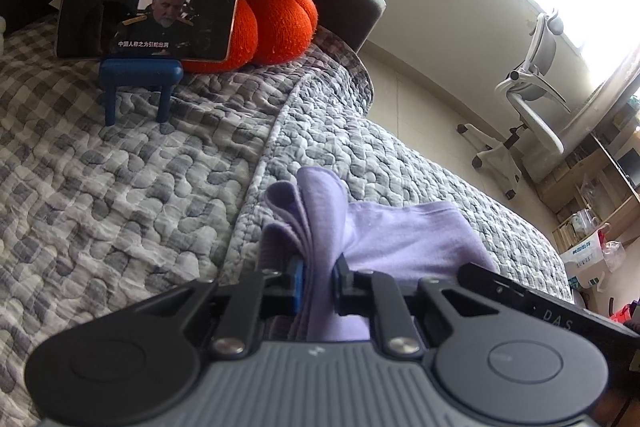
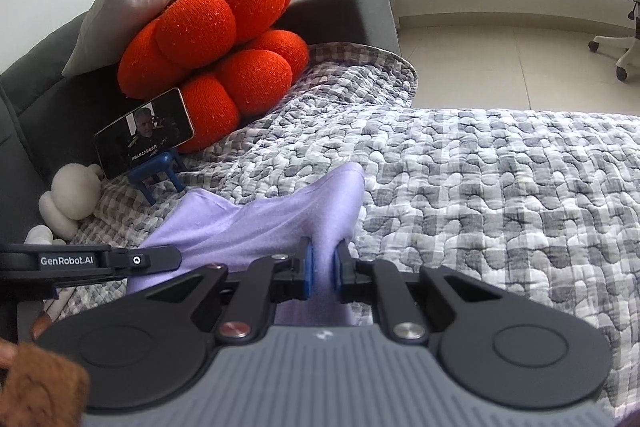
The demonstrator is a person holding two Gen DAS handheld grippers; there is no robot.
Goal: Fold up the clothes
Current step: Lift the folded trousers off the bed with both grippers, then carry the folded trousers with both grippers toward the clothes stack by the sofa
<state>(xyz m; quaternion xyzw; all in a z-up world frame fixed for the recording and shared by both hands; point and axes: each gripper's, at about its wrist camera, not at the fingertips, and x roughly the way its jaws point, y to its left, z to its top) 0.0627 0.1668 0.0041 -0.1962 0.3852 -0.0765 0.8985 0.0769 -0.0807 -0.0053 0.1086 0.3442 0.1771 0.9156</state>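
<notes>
A lilac garment is stretched above the grey checked quilt between both grippers. My left gripper is shut on a bunched, layered edge of the cloth, which sticks up past the blue pads. My right gripper is shut on another bunched part of the same lilac garment, which runs left toward the other gripper's black body. The cloth hangs below both grippers, and its lower part is hidden by their bodies.
A phone playing video stands on a small blue stand, against an orange lobed cushion on the grey sofa. A white plush toy lies at the left. A white office chair stands on the tiled floor.
</notes>
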